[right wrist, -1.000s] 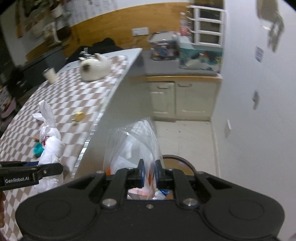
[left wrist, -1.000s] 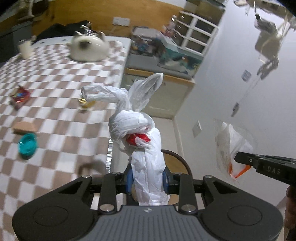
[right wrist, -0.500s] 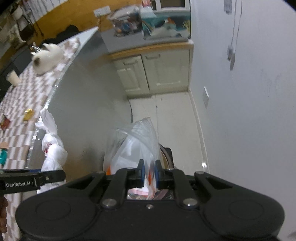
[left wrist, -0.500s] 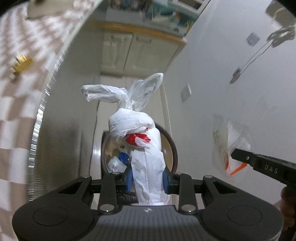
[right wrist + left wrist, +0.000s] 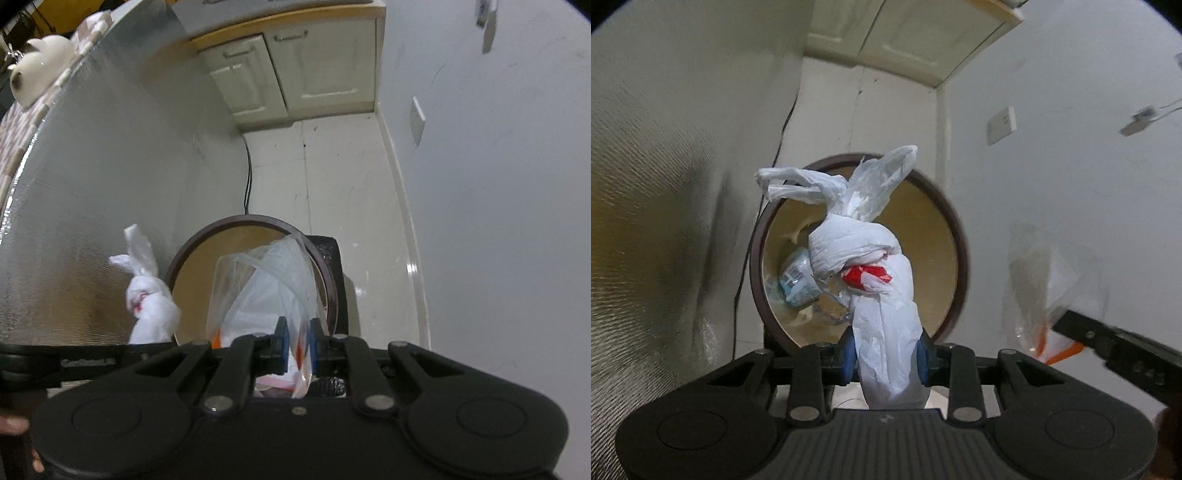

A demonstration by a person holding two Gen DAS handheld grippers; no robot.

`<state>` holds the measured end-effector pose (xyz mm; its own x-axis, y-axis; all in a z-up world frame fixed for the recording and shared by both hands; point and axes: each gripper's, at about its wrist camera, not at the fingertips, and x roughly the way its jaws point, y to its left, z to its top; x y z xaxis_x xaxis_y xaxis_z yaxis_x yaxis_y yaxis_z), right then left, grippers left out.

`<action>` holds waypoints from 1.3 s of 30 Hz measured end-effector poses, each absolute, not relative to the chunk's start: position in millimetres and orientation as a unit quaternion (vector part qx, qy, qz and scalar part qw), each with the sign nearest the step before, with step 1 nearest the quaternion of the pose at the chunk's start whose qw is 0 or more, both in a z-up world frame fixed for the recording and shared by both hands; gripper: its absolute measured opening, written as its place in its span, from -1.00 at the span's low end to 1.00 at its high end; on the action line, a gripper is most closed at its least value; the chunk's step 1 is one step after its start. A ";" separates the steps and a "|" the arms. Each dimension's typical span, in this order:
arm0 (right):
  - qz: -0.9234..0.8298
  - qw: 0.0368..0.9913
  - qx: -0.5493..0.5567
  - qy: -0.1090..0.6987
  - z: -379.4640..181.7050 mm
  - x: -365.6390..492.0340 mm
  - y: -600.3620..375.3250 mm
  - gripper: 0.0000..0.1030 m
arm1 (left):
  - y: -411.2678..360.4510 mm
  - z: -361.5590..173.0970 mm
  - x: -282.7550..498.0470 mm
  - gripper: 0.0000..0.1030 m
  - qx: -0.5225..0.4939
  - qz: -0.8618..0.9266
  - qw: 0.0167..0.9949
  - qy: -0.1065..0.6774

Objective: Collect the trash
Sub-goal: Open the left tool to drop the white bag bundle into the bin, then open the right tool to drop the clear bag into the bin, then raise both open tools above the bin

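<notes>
My left gripper (image 5: 886, 354) is shut on a knotted white plastic bag (image 5: 871, 266) with something red inside. The bag hangs over the round brown-rimmed trash bin (image 5: 956, 236), which holds a pale blue labelled packet (image 5: 796, 278). My right gripper (image 5: 297, 345) is shut on a clear plastic bag with an orange strip (image 5: 266, 291), held above the same bin (image 5: 192, 251). In the right wrist view the white bag (image 5: 149, 295) and the left gripper arm (image 5: 74, 362) sit at the left. The clear bag (image 5: 1045, 273) shows at the right of the left wrist view.
A silver-sided counter (image 5: 92, 177) rises close on the left of the bin. A white wall (image 5: 498, 184) with a socket (image 5: 417, 118) runs on the right. Cream cabinets (image 5: 295, 74) stand at the far end of the pale floor (image 5: 332, 177). A black cable (image 5: 248, 177) runs down to the bin.
Both grippers have dropped from tabletop height and tipped downward, carrying their bags. The checked table has left the left view and the bin now fills the middle.
</notes>
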<state>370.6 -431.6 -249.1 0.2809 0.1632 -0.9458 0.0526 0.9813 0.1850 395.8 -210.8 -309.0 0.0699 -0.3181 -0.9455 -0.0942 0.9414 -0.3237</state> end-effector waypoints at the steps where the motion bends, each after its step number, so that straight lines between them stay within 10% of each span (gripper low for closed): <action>1: 0.037 0.793 0.089 0.602 -252.4 374.8 -431.2 -0.78 | -212.1 -316.1 397.3 -0.33 -0.150 -0.073 0.710 0.684; 6: 0.050 0.783 0.083 0.614 -267.9 393.8 -428.9 -0.78 | -213.2 -341.7 398.8 0.12 -0.140 -0.055 0.690 0.708; 29: 0.095 0.747 0.047 0.656 -337.4 439.2 -397.5 -0.70 | -206.8 -359.1 412.6 0.77 -0.060 -0.053 0.711 0.699; 35: 0.101 0.756 0.053 0.644 -344.2 442.6 -395.7 0.03 | -205.4 -362.9 407.2 1.00 -0.058 -0.054 0.714 0.696; 39: 0.100 0.755 0.055 0.645 -342.4 436.2 -401.7 0.05 | -204.8 -362.9 404.9 1.00 -0.061 -0.055 0.716 0.693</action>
